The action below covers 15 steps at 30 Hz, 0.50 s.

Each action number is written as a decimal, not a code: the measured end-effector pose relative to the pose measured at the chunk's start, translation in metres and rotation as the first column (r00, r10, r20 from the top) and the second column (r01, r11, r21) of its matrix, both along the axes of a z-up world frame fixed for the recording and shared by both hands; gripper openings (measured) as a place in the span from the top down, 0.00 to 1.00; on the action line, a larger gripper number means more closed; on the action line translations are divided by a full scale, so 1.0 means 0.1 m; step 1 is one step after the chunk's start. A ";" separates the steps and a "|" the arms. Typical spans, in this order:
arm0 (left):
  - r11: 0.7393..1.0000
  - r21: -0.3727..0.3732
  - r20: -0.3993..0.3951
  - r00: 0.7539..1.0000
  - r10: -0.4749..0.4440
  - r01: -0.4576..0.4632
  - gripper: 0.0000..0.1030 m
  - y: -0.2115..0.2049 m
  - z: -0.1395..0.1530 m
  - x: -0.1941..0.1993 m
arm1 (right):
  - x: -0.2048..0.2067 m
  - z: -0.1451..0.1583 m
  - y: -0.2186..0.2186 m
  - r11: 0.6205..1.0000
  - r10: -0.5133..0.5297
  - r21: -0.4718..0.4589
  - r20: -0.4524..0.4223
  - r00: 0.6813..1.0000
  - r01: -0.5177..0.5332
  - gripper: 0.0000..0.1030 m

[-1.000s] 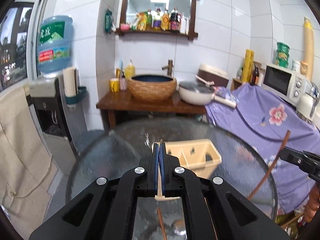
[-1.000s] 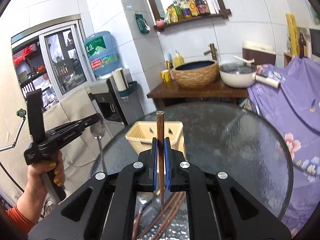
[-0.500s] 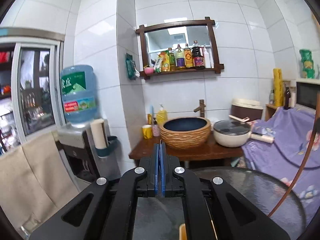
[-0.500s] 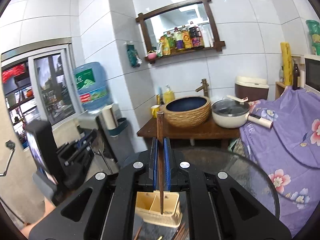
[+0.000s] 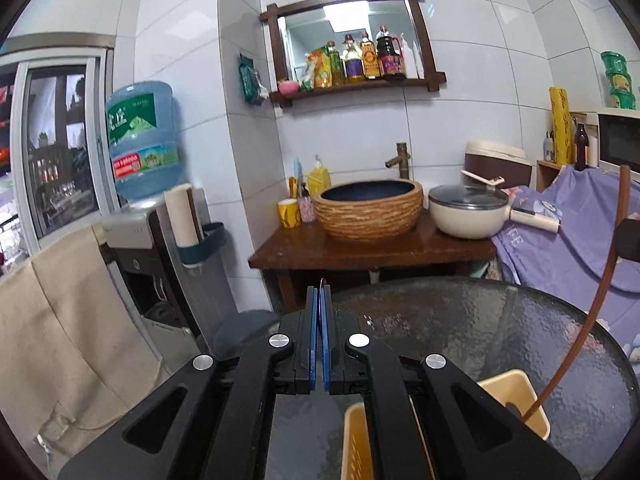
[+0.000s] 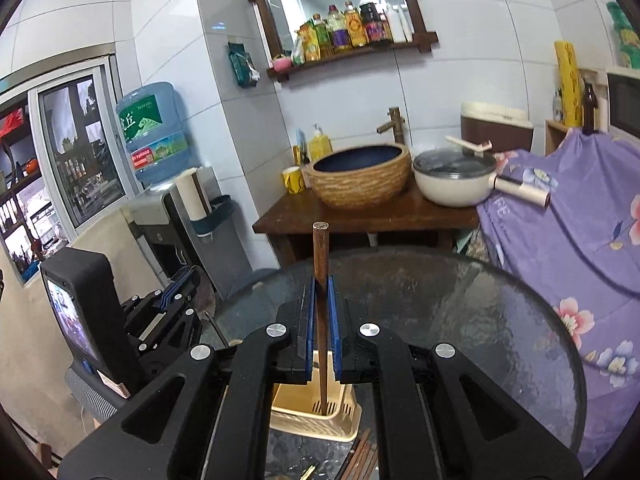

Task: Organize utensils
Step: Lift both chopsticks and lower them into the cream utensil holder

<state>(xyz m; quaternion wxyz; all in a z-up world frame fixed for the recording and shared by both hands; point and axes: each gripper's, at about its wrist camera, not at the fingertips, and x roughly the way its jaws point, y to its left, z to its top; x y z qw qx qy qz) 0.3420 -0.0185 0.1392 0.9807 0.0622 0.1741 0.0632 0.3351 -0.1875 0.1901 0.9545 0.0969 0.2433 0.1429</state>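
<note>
Chopstick [image 6: 321, 280], brown wood, stands upright in the right gripper [image 6: 320, 280], whose blue pads are clenched on its shaft; its lower tip sits at, or just inside, the slotted rim of the cream utensil caddy [image 6: 316, 412] on the round glass table [image 6: 480, 320]. Whether the tip has entered a compartment cannot be told. At far left of the right wrist view, the left gripper [image 6: 176, 292] hangs beside the table with pads closed on a thin metal utensil [image 6: 214, 328], apparently a spoon or the like; its kind cannot be told. In the left wrist view the same pads [image 5: 320, 320] meet with only a sliver of metal showing at their tip, and the caddy [image 5: 516, 396] lies below and to the right, the chopstick [image 5: 612, 260] arching down into it. More chopsticks [image 6: 362, 460] lie loose on the glass near the caddy. To finish well, the stick should be kept vertical, lowered until it bottoms in one compartment, then released; a tilted drop could tip the light caddy.
</note>
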 end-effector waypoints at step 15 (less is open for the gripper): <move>0.997 -0.032 -0.126 0.989 -0.074 0.070 0.98 -0.01 -0.37 -0.03 | 0.13 -0.44 0.00 0.999 0.011 0.031 -0.089 0.996 -0.008 0.93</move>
